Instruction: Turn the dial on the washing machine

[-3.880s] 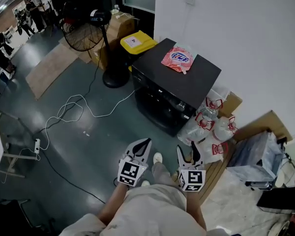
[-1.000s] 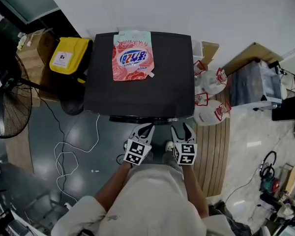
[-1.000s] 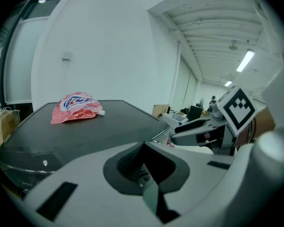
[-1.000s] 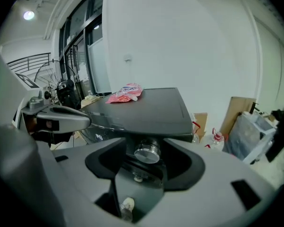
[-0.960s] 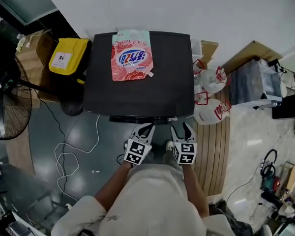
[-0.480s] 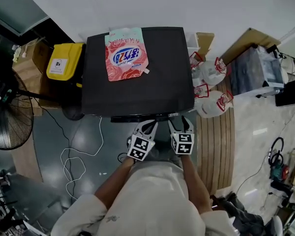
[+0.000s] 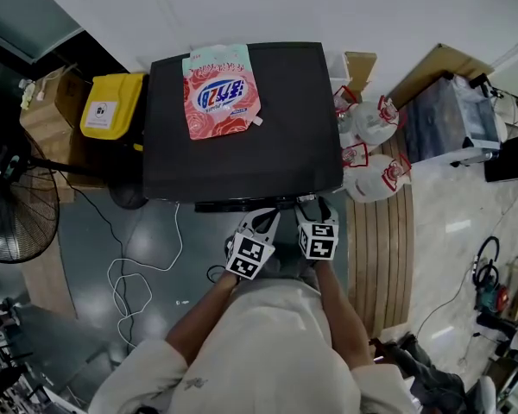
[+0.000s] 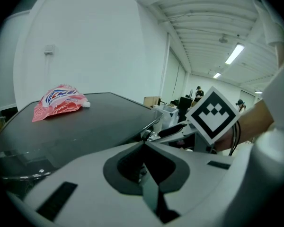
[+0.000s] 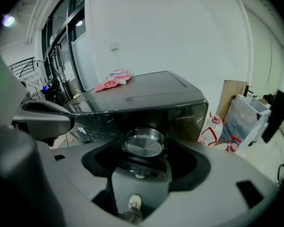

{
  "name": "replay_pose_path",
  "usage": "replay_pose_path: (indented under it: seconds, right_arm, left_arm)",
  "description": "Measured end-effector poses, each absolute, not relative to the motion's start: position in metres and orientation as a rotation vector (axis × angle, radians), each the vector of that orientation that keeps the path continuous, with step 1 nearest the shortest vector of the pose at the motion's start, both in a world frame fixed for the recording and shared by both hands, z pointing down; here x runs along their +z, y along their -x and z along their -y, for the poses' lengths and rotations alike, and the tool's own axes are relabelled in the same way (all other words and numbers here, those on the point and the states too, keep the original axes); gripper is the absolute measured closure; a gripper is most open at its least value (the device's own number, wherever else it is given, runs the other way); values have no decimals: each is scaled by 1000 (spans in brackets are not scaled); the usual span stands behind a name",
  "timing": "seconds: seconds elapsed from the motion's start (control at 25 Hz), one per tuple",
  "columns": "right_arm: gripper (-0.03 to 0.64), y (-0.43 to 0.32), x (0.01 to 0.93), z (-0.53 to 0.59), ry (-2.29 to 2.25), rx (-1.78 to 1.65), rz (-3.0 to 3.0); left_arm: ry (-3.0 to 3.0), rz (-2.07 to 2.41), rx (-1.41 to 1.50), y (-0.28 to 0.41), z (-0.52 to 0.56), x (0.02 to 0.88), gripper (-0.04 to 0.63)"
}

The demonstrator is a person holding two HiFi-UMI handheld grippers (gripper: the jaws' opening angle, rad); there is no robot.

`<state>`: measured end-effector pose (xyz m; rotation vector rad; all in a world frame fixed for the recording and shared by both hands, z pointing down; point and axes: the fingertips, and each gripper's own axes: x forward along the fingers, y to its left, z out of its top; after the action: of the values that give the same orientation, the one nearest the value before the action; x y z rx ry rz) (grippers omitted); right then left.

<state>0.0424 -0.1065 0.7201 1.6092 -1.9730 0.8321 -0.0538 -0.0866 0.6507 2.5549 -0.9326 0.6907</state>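
1. One black washing machine (image 7: 268,145).
2. One silver dial (image 9: 144,143), on the machine's front.
3. One pink detergent pouch (image 7: 222,91), on the machine's top.
4. One yellow box (image 7: 112,106), just beside the machine.
5. One fan (image 7: 17,222).
6. One brown cardboard box (image 7: 45,117), beyond the yellow box.
7. At least two white bags (image 7: 373,184) with red handles; a firmer count cannot be made.

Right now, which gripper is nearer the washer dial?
Right. The right gripper has just been opening its jaws around the dial, not gripping it; the left gripper, shut, sits off to its left.
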Motion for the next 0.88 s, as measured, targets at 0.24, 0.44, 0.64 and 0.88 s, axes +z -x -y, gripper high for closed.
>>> replay_pose_path:
  seconds: [0.24,0.44,0.64,0.88]
  right_arm:
    - [331,-42,730,106,-1621,910,1954]
    - [345,-41,731,107,-1620,924,1969]
    - [345,-42,731,106,-1628,988,1999]
    - [345,-42,731,108,-1647,1095,2049]
  left_arm:
    - [-2543,935,697,57,85,653,584]
    - [-2528,951,696,61,84,656,584]
    - [-2520,958,689,62,82,657,584]
    - [-2517,967,685,63,84,656,584]
